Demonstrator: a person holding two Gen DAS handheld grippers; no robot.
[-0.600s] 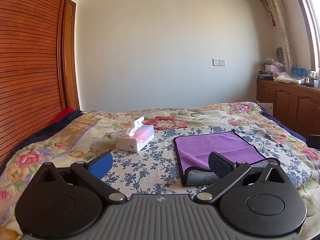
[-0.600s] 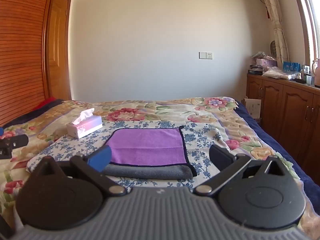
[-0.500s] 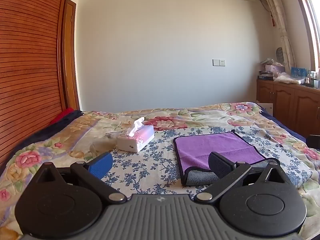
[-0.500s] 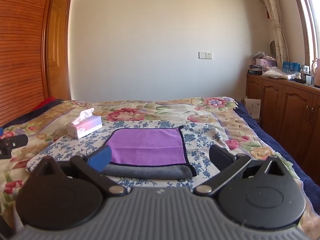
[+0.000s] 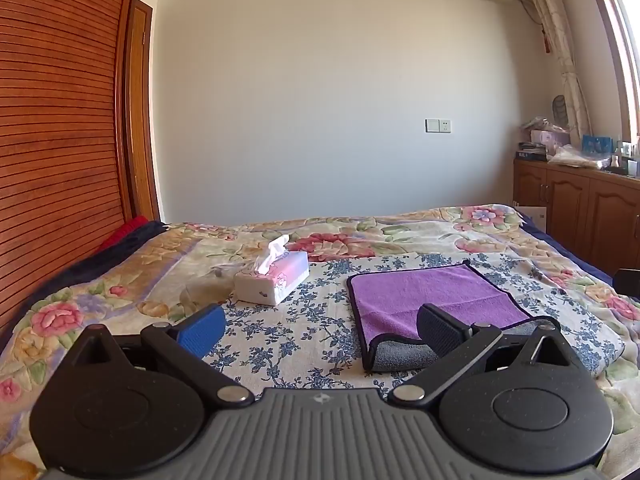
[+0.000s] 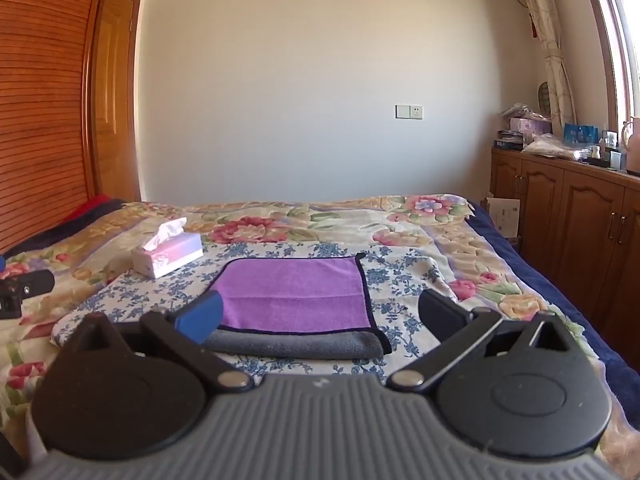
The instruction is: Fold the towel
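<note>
A purple towel [image 5: 432, 296] with a dark border lies flat on the bed, its near edge turned over to show a grey underside [image 5: 400, 356]. In the right wrist view the towel [image 6: 296, 292] lies straight ahead, with the grey fold [image 6: 296, 344] nearest me. My left gripper [image 5: 320, 328] is open and empty, to the left of the towel, its right finger in front of the towel's near corner. My right gripper [image 6: 316, 316] is open and empty, just short of the towel's near edge. The left gripper's tip also shows at the left edge of the right wrist view [image 6: 20, 288].
A tissue box [image 5: 272, 280] stands on the bed [image 5: 280, 340] to the left of the towel, also in the right wrist view [image 6: 166, 254]. Wooden cabinets [image 6: 568, 216] with clutter on top line the right wall. A wooden wardrobe [image 5: 56, 140] stands at the left.
</note>
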